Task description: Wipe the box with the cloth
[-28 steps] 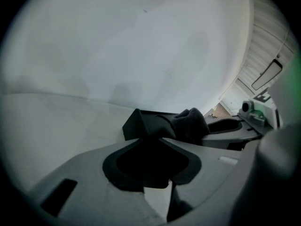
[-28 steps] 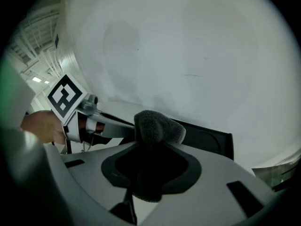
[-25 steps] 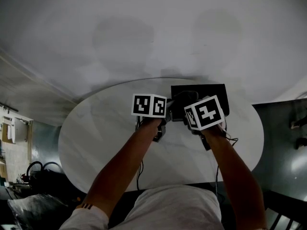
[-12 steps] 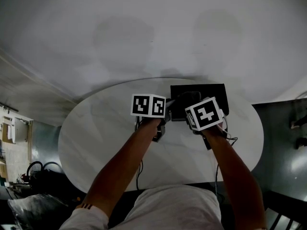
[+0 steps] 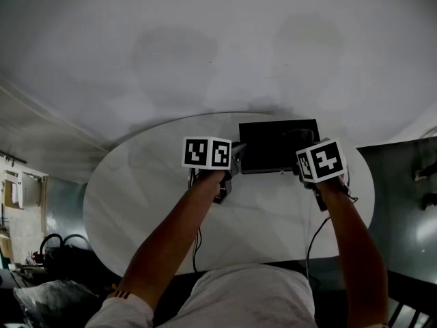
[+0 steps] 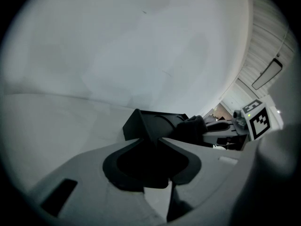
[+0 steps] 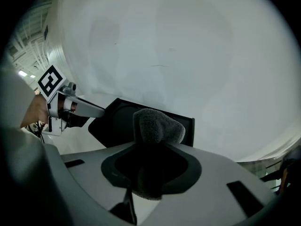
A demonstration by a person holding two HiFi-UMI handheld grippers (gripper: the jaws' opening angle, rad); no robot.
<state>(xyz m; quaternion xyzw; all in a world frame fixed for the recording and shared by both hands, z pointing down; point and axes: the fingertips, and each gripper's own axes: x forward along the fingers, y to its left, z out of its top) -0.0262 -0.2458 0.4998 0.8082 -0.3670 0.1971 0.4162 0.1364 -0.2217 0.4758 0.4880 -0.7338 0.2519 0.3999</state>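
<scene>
table (image 5: 150,183): white oval top; the box is being carried on its far side, right of centre.
left gripper (image 5: 235,162): jaws are being pressed onto the box's left near corner, so the box is being braced.
box (image 5: 273,144): black and flat, lying level on the table.
cloth (image 7: 157,125): a grey wad, bulging past the jaw tips over the box's right part. Contact with the top is not being shown clearly.
right gripper (image 7: 150,147): jaws are being clamped on the cloth.
step: judged to be mid-wipe, with the top being worked.
next: the cloth is to be pressed flat and drawn across the top while the brace is being kept firm.
</scene>
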